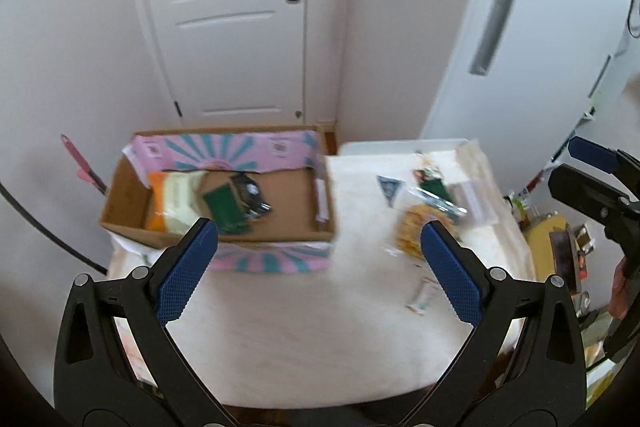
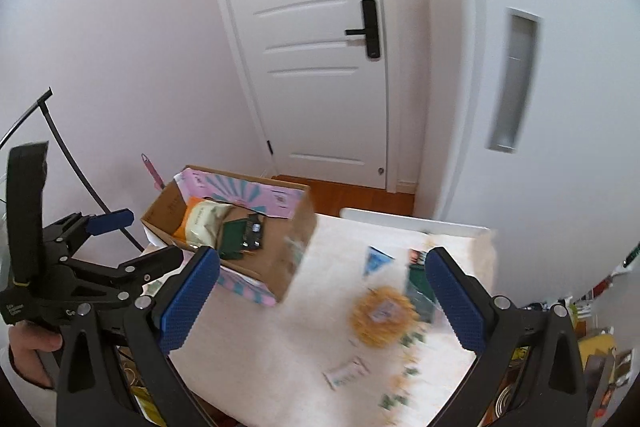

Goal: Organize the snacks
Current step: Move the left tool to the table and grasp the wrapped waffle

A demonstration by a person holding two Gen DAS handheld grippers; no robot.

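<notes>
**Box half filled, going back for the loose snacks**

Both my grippers are up over the table [image 1: 280,327] with nothing in them. Left gripper [image 1: 318,243] has its jaws spread wide, right gripper [image 2: 322,273] the same, nothing pinched in either.

The box [image 1: 304,199] sits on the left side of the table and already has an orange-and-white bag [image 1: 172,203] and a couple of dark packets [image 1: 236,203] lying in it. The rest is out on the right: a yellow snack bag [image 2: 382,315], a clear-wrapped green pack [image 1: 434,197] just behind it, a blue triangle packet [image 2: 374,261] and a small white bar [image 2: 346,375] nearer me. It's all a bit blurry.

So I reckon I'm between picks. The yellow bag sits right under my right gripper, so that's probably next: drop down, close on a crinkly edge without crushing it, then carry it left over the box wall.
</notes>
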